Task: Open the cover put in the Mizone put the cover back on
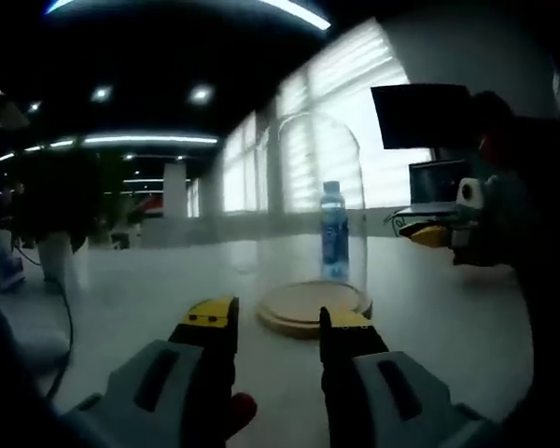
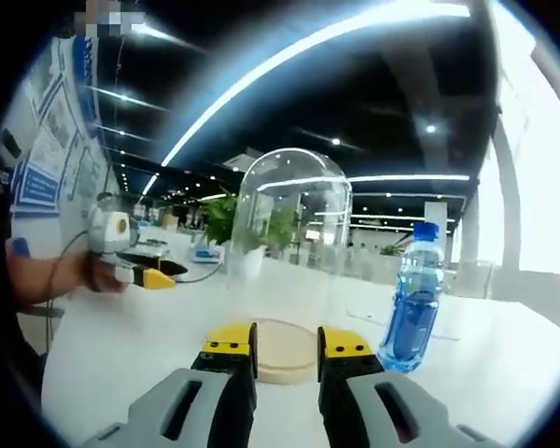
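A clear glass dome cover (image 1: 310,201) stands on a round wooden base (image 1: 308,306) on the white table. A blue Mizone bottle (image 1: 333,229) with a blue cap stands upright behind the dome. In the right gripper view the bottle (image 2: 413,303) stands on the table to the right of the dome (image 2: 294,224) and base (image 2: 282,350), outside the glass. My left gripper (image 1: 278,319) is open just short of the base, with nothing between its jaws. My right gripper (image 2: 287,343) is open near the base's edge and holds nothing.
A monitor (image 1: 420,114) and a laptop (image 1: 437,187) stand at the right of the white table (image 1: 121,299). A cable (image 1: 65,327) trails at the left. Potted plants (image 2: 226,224) stand behind the dome. A hand (image 2: 93,273) holds the left gripper (image 2: 142,273).
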`<action>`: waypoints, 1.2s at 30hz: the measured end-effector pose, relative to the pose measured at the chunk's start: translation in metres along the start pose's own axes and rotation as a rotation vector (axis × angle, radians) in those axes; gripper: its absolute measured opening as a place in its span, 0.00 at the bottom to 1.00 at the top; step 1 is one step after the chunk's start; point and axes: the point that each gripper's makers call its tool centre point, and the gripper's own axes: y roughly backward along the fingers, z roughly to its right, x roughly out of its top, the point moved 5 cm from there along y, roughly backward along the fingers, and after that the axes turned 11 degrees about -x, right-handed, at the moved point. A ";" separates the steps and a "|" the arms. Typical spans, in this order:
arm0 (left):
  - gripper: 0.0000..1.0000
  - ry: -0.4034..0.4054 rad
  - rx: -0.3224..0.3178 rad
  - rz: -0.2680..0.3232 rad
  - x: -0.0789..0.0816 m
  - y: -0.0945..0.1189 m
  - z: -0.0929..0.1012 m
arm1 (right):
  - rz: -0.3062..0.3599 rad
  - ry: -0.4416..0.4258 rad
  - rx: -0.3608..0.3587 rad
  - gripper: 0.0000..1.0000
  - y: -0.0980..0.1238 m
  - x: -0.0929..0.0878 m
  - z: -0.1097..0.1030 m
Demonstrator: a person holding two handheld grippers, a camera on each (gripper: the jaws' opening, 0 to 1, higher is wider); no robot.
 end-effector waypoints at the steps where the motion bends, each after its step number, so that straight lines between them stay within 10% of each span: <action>1: 0.31 -0.005 0.005 0.005 0.003 -0.001 -0.002 | 0.000 -0.005 0.004 0.23 -0.002 0.001 0.000; 36: 0.67 -0.018 -0.273 -0.033 0.036 -0.100 -0.017 | -0.089 -0.120 0.185 0.57 -0.084 0.015 0.005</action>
